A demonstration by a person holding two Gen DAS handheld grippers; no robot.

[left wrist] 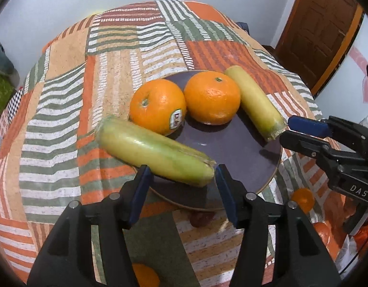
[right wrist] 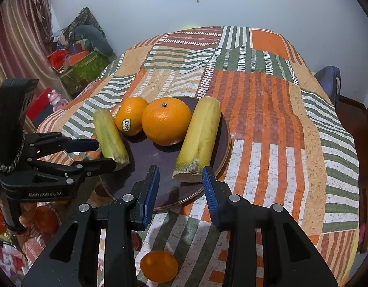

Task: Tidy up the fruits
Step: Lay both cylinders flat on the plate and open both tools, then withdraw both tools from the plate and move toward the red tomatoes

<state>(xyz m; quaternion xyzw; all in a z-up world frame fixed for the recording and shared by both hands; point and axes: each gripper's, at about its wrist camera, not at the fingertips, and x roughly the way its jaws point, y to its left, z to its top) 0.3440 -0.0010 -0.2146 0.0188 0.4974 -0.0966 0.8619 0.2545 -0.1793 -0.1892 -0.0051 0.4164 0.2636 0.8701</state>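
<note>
The left gripper points steeply down at the near rim of the dark plate, its blue pads spread either side of the cut end of a yellow-green banana piece — the pads stand just beside the fruit, and whether they touch it I cannot tell. Only this view shows the piece lying half over the plate's rim, reaching away to the gripper's left. Beyond it sit the stickered orange and a second orange, touching.

The right gripper is likewise tilted down, jaws apart and empty, the torn end of the other banana piece just ahead of the gap between the tips. Its view alone shows the sticker's "Dole" lettering, a small orange on the tablecloth beneath the gripper, and fingertips gripping the left tool's handle.
</note>
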